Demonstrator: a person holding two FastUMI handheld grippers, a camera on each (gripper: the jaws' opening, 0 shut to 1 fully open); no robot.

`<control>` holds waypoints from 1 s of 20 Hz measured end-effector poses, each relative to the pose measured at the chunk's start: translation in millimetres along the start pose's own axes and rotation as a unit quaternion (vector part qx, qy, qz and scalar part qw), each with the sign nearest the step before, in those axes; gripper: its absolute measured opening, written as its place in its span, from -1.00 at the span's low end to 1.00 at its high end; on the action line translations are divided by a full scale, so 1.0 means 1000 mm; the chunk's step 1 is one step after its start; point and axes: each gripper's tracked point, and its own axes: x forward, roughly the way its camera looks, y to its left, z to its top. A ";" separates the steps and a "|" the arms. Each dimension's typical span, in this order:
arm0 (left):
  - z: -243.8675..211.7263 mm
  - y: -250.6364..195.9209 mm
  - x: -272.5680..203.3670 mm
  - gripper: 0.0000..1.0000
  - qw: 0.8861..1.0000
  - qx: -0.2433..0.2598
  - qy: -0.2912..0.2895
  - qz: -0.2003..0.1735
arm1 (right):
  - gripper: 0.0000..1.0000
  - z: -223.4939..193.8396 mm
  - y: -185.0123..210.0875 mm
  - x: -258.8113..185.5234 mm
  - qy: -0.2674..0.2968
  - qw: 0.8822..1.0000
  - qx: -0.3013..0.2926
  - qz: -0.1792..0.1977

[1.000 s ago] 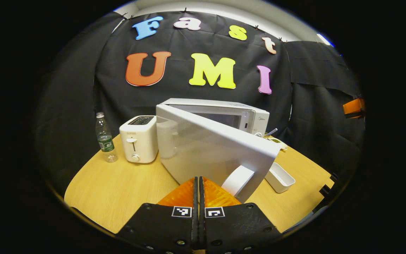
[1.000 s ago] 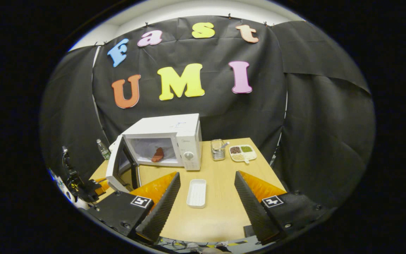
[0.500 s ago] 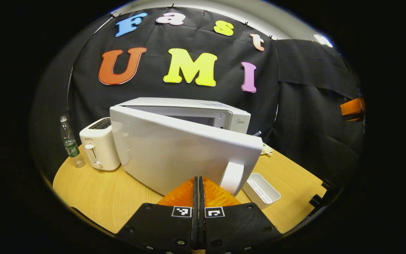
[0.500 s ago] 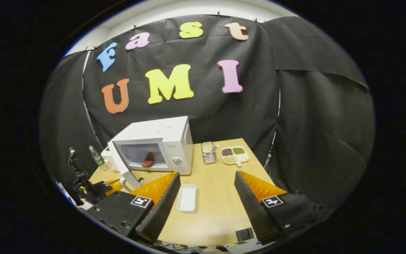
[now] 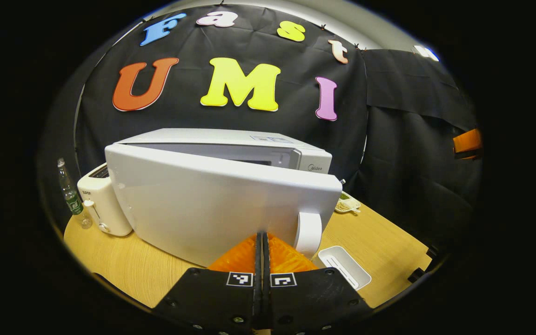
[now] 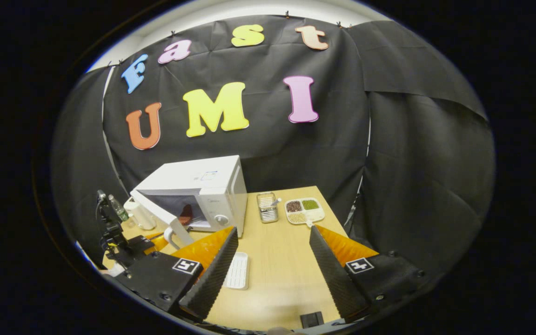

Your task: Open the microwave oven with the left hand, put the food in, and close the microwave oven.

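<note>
Left gripper view: left tool pressed together, apparently touching microwave door; right tool spread apart.

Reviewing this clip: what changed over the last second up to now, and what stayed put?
The microwave door swung further toward closed, pushed by the shut left gripper beside the door handle; a gap is left. The food stays inside the microwave. The right gripper stays open over the table, holding nothing. The white tray and toaster haven't moved.

Black tool housings, square coded markers, screws
</note>
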 end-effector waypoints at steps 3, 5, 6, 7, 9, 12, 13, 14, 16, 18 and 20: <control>0.006 -0.003 0.021 -1.00 1.000 -0.004 0.000 0.002 | 0.97 0.005 -0.002 0.012 0.003 1.000 -0.006 0.004; 0.012 -0.004 0.034 -1.00 1.000 -0.002 -0.005 0.006 | 0.97 0.007 0.000 0.019 0.007 1.000 -0.008 0.011; 0.013 -0.006 0.040 -1.00 1.000 -0.002 -0.003 0.007 | 0.97 0.008 0.000 0.021 0.008 1.000 -0.010 0.014; 0.014 -0.006 0.047 -1.00 1.000 -0.001 -0.001 0.010 | 0.97 0.008 0.001 0.023 0.008 1.000 -0.012 0.016; 0.014 -0.006 0.061 -1.00 1.000 -0.001 0.003 0.016 | 0.97 0.009 0.002 0.026 0.009 1.000 -0.013 0.020; 0.020 -0.004 0.083 -1.00 1.000 -0.002 0.003 0.021 | 0.97 0.005 0.001 0.028 0.014 1.000 -0.010 0.023; 0.023 -0.004 0.090 -1.00 1.000 -0.002 0.003 0.023 | 0.97 0.004 -0.002 0.029 0.016 1.000 -0.011 0.022; 0.026 -0.004 0.097 -1.00 1.000 -0.003 0.004 0.023 | 0.97 0.003 -0.005 0.028 0.017 1.000 -0.010 0.020; 0.022 -0.010 0.100 -1.00 1.000 -0.004 0.008 0.016 | 0.97 0.003 -0.010 0.028 0.016 1.000 -0.008 0.015; 0.024 -0.009 0.100 -1.00 1.000 0.003 0.004 0.016 | 0.96 0.000 -0.015 0.028 0.019 1.000 -0.003 0.010; 0.023 -0.009 0.100 -1.00 1.000 0.000 0.005 0.018 | 0.97 -0.002 -0.017 0.029 0.022 1.000 0.002 0.008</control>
